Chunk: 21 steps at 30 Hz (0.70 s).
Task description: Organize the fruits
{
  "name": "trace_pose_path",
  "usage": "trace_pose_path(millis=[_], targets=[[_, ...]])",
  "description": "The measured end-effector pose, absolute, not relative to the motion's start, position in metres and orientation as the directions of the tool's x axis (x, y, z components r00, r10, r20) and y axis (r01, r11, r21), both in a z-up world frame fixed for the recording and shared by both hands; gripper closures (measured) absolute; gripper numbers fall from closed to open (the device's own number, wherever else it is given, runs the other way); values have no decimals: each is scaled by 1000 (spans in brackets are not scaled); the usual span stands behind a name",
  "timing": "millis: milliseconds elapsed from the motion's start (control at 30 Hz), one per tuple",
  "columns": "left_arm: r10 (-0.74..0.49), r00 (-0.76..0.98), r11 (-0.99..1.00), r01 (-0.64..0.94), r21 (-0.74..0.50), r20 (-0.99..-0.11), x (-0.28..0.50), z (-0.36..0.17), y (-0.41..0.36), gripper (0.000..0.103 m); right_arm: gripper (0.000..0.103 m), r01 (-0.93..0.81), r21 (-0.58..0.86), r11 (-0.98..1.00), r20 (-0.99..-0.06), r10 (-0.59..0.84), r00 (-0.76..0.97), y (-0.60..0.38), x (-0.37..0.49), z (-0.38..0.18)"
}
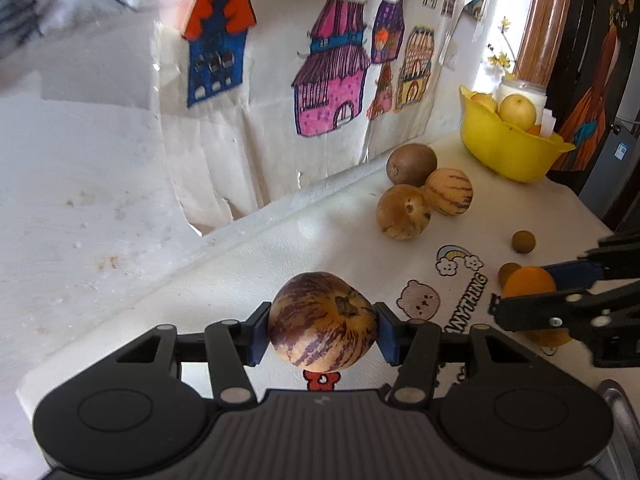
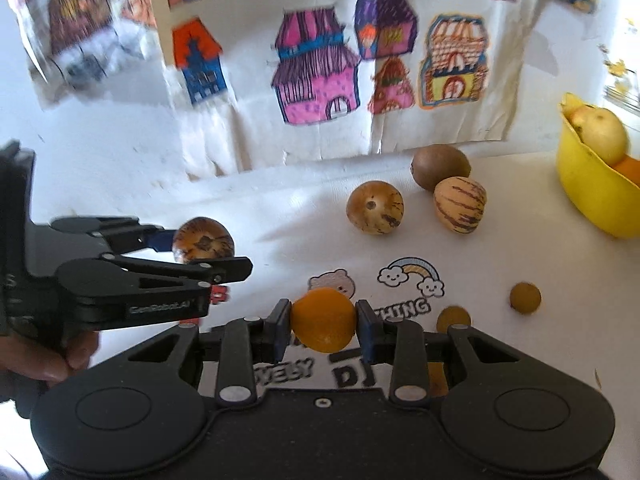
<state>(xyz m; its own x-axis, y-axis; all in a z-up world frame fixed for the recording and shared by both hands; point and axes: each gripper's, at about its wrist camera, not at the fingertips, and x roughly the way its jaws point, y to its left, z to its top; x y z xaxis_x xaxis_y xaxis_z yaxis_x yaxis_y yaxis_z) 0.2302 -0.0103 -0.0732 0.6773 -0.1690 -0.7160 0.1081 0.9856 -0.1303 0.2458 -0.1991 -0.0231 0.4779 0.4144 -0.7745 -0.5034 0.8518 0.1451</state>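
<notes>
My left gripper (image 1: 322, 330) is shut on a purple-striped melon (image 1: 322, 322), held above the white table; from the right wrist view the same gripper (image 2: 202, 254) and its striped melon (image 2: 203, 240) show at the left. My right gripper (image 2: 323, 328) is shut on a small orange fruit (image 2: 323, 319), lifted off the tablecloth; in the left wrist view it enters from the right (image 1: 520, 286) with the orange fruit (image 1: 528, 282) between its pads. A yellow bowl (image 1: 508, 152) with pale yellow fruits stands at the far right (image 2: 592, 192).
Two striped melons (image 2: 375, 208) (image 2: 460, 205) and a brown kiwi (image 2: 440, 167) lie near the wall. Two small brown round fruits (image 2: 525, 298) (image 2: 453, 318) sit on the printed tablecloth. Children's house drawings hang on the wall behind. A hand (image 2: 60, 360) holds the left gripper.
</notes>
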Motion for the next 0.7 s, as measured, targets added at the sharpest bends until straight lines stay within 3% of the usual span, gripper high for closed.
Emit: trace_pose_path(millis=[700], targets=[[-244, 697, 968, 219, -124, -675, 111, -18, -38, 46, 67, -349, 222, 910, -666, 403, 628, -250, 92, 34]])
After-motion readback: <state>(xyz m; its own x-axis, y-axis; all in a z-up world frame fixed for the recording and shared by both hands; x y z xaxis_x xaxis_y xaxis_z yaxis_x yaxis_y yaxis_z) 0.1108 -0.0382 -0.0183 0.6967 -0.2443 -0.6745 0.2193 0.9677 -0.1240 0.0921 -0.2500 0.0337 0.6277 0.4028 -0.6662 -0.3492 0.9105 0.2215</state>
